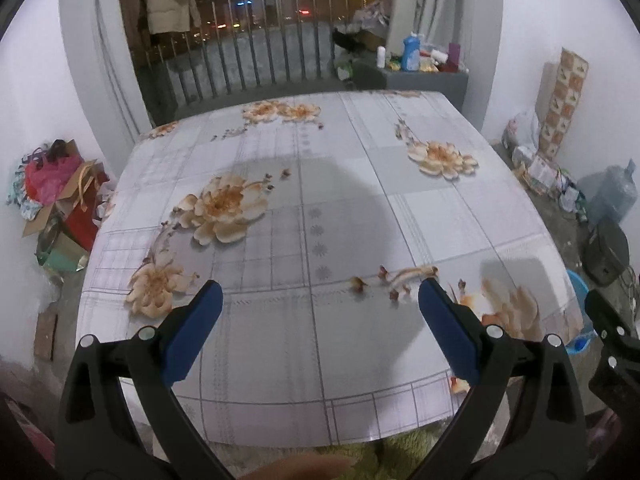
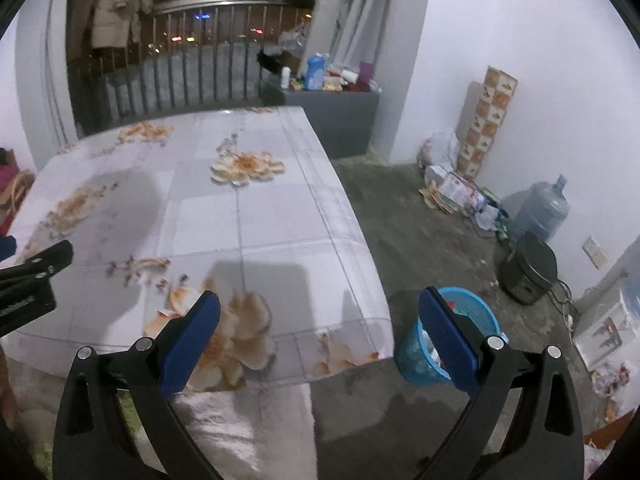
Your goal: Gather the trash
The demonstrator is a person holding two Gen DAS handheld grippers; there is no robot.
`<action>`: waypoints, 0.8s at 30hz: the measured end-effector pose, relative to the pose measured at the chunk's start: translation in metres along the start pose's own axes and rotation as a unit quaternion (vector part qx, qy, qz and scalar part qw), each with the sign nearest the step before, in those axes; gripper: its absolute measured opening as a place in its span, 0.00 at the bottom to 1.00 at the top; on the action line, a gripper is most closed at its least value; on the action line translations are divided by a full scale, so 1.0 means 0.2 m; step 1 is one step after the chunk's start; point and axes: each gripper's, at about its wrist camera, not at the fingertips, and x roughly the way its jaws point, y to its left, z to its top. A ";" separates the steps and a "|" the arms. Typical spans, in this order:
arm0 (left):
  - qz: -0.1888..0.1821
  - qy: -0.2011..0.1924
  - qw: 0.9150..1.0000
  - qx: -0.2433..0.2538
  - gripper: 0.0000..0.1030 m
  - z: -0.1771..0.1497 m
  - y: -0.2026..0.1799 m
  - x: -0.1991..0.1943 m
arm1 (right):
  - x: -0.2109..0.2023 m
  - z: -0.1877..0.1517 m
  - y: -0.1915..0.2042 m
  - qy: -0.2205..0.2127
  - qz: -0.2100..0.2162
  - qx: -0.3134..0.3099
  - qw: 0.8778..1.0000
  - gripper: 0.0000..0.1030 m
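My left gripper point(image 1: 320, 292) hovers open over the near half of a table point(image 1: 340, 208) covered with a floral cloth; nothing sits between its blue pads. Over the table's near right corner point(image 2: 280, 216) my right gripper point(image 2: 320, 300) is also open and holds nothing. A blue plastic bin point(image 2: 476, 312) with scraps inside stands on the floor just off that corner, partly behind the right finger. The same bin point(image 1: 578, 284) peeks out at the table's right edge in the left wrist view. I see no loose trash on the cloth.
A grey cabinet point(image 2: 340, 112) with bottles stands behind the table. Bags and papers point(image 2: 456, 188), a water jug point(image 2: 540, 208) and a dark appliance point(image 2: 528, 268) line the right wall. Boxes and bags point(image 1: 60, 208) pile up at the left wall.
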 end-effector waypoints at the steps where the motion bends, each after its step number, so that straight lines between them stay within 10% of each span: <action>1: 0.001 0.002 1.000 0.002 0.91 -0.01 -0.01 0.01 | 0.01 -0.01 -0.02 0.004 -0.002 0.003 1.000 0.94; 24: -0.003 0.011 0.999 0.032 0.91 0.01 -0.14 0.03 | 0.08 -0.04 -0.11 0.013 -0.024 0.014 1.000 0.94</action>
